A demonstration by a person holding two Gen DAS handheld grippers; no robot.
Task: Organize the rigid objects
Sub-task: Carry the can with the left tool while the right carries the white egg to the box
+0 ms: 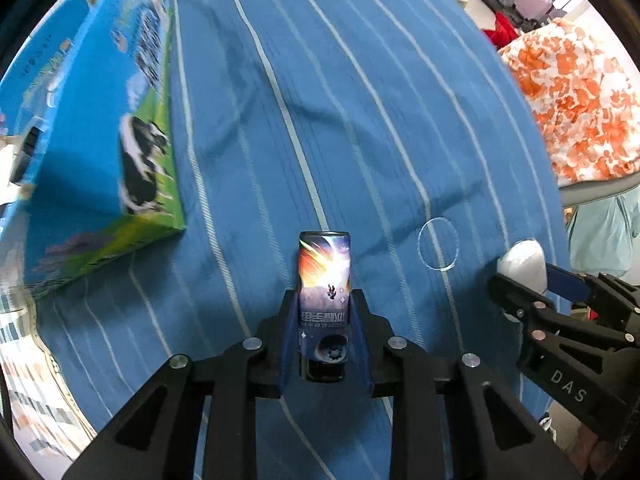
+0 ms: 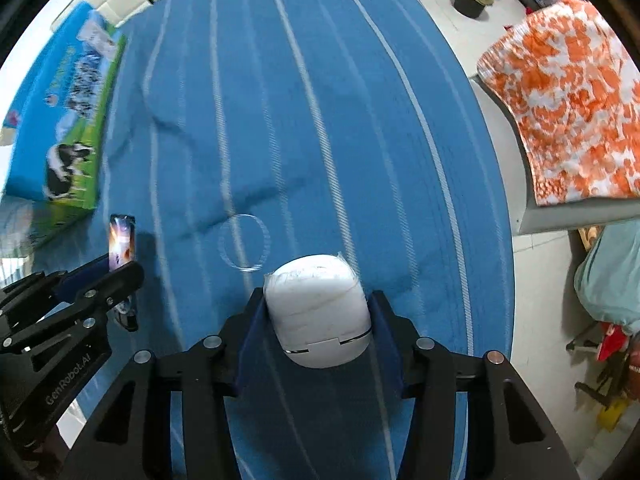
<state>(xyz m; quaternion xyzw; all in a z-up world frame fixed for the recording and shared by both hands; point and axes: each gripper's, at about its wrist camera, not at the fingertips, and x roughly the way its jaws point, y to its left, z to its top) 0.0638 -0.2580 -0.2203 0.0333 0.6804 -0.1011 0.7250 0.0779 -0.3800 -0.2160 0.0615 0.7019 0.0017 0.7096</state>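
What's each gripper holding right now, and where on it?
The left gripper clamps the slim carton by its lower side faces. The right gripper clamps the white rounded object by its two sides.

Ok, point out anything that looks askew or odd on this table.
The blue striped cloth is rumpled into creases near the milk box. A faint ring mark shows on it, ahead of the claws. Nothing looks spilled or broken.

Both wrist views look steeply down, close over the striped blue cloth (image 1: pixel 360 120); both share the milk carton box (image 2: pixel 60 120).
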